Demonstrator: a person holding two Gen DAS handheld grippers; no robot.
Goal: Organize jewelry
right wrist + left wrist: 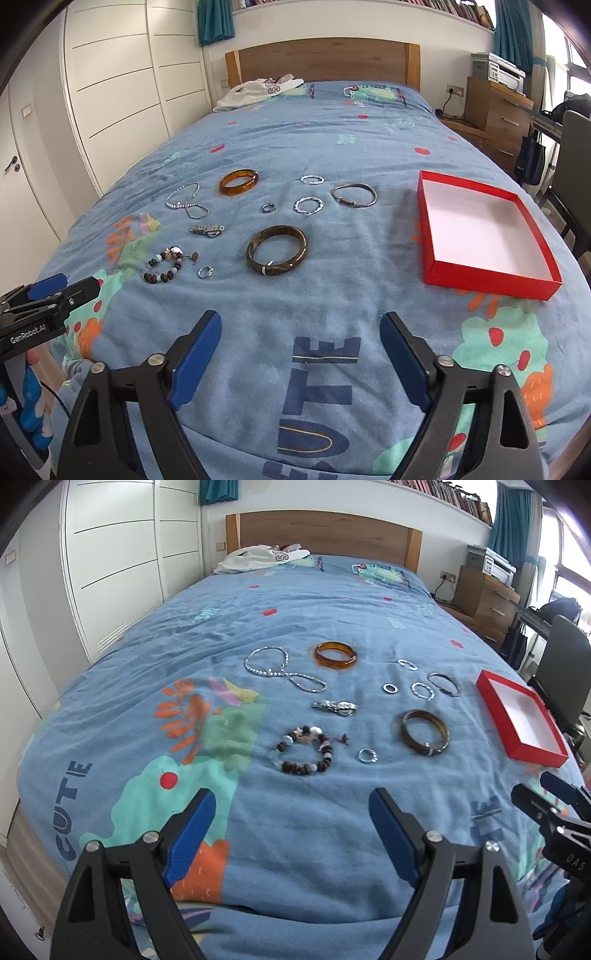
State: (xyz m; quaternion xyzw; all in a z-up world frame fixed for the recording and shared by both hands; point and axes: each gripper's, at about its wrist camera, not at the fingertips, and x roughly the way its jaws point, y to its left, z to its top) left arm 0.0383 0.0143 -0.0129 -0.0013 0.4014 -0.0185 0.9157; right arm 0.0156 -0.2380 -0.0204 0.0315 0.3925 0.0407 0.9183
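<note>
Handling notes, left side of the bed to right; nothing is in the box yet.
Left gripper point(291, 827): jaws spread, nothing between them, over the near edge of the bedspread point(332, 609).
Bead chain point(280, 670): farthest toward the left edge; limp, likely light; it will sag and trail, so pinch it at the crossing of its loops.
Beaded bracelet point(304, 751): nearest the foot edge; flexible and knobbly; take one side of the ring across the beads.
Amber bangle point(335, 656): toward the headboard; rigid, glossy, probably slippery and brittle; grip across the band.
Small rings point(308, 205): mid-bed; tiny, hard, sunk in the soft cloth; pinch edge-on.
Dark bangle point(276, 250): centre; stiff; clamp one wall of the hoop.
Right gripper point(301, 347): jaws apart, empty, above the foot edge.
Red box point(546, 284): open and empty, at the right edge; light card, may slide if nudged.
</note>
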